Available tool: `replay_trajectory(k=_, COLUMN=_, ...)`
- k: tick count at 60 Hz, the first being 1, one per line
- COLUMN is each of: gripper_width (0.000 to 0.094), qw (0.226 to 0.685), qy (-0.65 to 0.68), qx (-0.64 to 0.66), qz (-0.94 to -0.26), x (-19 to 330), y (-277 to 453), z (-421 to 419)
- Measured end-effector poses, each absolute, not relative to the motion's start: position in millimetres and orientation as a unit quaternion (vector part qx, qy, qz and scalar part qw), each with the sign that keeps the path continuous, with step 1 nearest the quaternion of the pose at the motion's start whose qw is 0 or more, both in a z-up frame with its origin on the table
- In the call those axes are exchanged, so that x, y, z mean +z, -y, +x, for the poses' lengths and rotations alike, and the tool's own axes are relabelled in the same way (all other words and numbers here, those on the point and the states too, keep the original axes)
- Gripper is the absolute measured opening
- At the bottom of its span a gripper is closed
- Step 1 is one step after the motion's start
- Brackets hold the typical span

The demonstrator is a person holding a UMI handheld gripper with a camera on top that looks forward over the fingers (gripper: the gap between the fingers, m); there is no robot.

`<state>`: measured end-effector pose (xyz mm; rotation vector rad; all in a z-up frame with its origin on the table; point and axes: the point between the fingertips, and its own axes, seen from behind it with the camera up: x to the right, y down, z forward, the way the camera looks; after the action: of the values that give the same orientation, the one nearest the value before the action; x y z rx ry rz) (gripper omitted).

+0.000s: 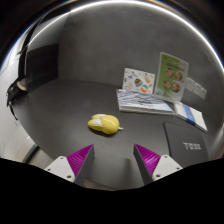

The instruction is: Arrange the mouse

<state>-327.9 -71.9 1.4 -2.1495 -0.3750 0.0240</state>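
Your tongs (pixel 113 163) hang wide open, holding nothing. The yellow mouse (pixel 104 124) just ahead on the worktop (pixel 70 105) looks light, rigid, slick-shelled; pinch its sides.

An office-like desk: dark tabletop (pixel 70 105) with stacked printed brochures (pixel 150 92) and a black lamp (pixel 22 80).

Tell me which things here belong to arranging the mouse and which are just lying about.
Part of the job:
- yellow mouse, on the table just ahead of the fingers
- claw, open, holding nothing

Lying about:
- booklets, beyond the mouse
- upright card
- dark pad
- black box
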Motion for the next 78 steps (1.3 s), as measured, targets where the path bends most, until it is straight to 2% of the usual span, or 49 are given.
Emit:
replay_trajectory(k=6, gripper_width=0.0829, qw=0.448, qy=0.189, qx=0.036, qz=-0.873, x=-12.4, y=41.1, z=-338.9)
replay_trajectory(k=26, gripper_width=0.0853, qw=0.411, qy=0.229, qx=0.107, qz=-0.876, x=-16.3, y=-23.0, z=-371.2)
replay_trajectory(k=37, gripper_width=0.0834, qw=0.431, qy=0.209, qx=0.105, qz=-0.871, x=-15.8, y=-59.2, z=-379.1)
replay_trajectory(k=39, gripper_width=0.0814, qw=0.433, qy=0.203, qx=0.103, qz=-0.872, x=-15.7, y=-62.1, z=-381.0)
replay_trajectory(k=43, gripper_width=0.0625, qw=0.445, qy=0.170, qx=0.092, qz=-0.875, x=-15.3, y=-68.1, z=-377.7)
replay_trajectory(k=44, gripper_width=0.0544, qw=0.444, qy=0.163, qx=0.088, qz=-0.877, x=-16.1, y=-68.5, z=-376.7)
replay_trajectory(k=54, gripper_width=0.0403, qw=0.439, qy=0.134, qx=0.058, qz=-0.887, x=-17.4, y=-66.5, z=-377.8)
replay_trajectory(k=57, gripper_width=0.0393, qw=0.432, qy=0.134, qx=0.067, qz=-0.889, x=-14.8, y=-58.0, z=-386.2)
replay_trajectory(k=60, gripper_width=0.0394, qw=0.443, qy=0.123, qx=0.085, qz=-0.884, x=5.0, y=-51.4, z=-394.8)
replay_trajectory(k=63, gripper_width=0.0394, qw=0.476, qy=0.111, qx=0.081, qz=-0.869, x=41.3, y=-48.9, z=-389.1)
replay_trajectory(k=71, gripper_width=0.0392, qw=0.566, qy=0.062, qx=0.019, qz=-0.822, x=162.8, y=-51.5, z=-291.7)
replay_trajectory(k=75, gripper_width=0.0392, qw=0.593, qy=0.031, qx=-0.036, qz=-0.804, x=190.8, y=-41.0, z=-209.2)
replay_trajectory(k=78, gripper_width=0.0387, qw=0.583, qy=0.008, qx=-0.079, qz=-0.809, x=186.5, y=-36.6, z=-145.7)
